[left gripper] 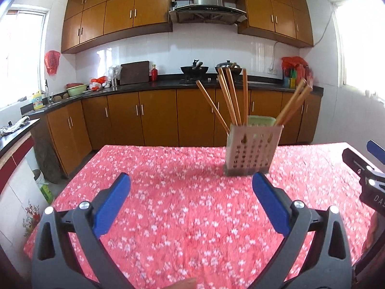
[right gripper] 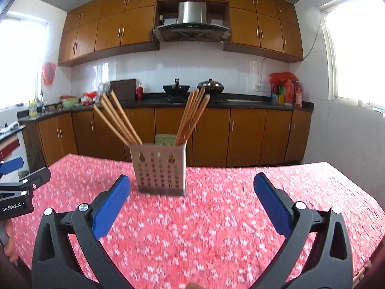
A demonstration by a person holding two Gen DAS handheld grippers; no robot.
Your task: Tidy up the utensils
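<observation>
A beige perforated utensil holder (left gripper: 252,148) stands upright on the red floral tablecloth (left gripper: 182,204); it also shows in the right wrist view (right gripper: 160,169). Several wooden chopsticks (left gripper: 228,98) lean out of it in two bunches, left (right gripper: 118,121) and right (right gripper: 192,118). My left gripper (left gripper: 191,180) is open and empty, above the cloth, with the holder just beyond its right finger. My right gripper (right gripper: 192,183) is open and empty, with the holder just ahead, nearer its left finger. Each gripper shows at the edge of the other's view: the right one (left gripper: 368,175), the left one (right gripper: 19,190).
Behind the table runs a kitchen counter (left gripper: 168,85) with brown cabinets, a stove with a wok (left gripper: 194,68), a cutting board, bowls and bottles. The table's far edge (right gripper: 240,166) lies just past the holder. A low counter (left gripper: 14,132) stands left.
</observation>
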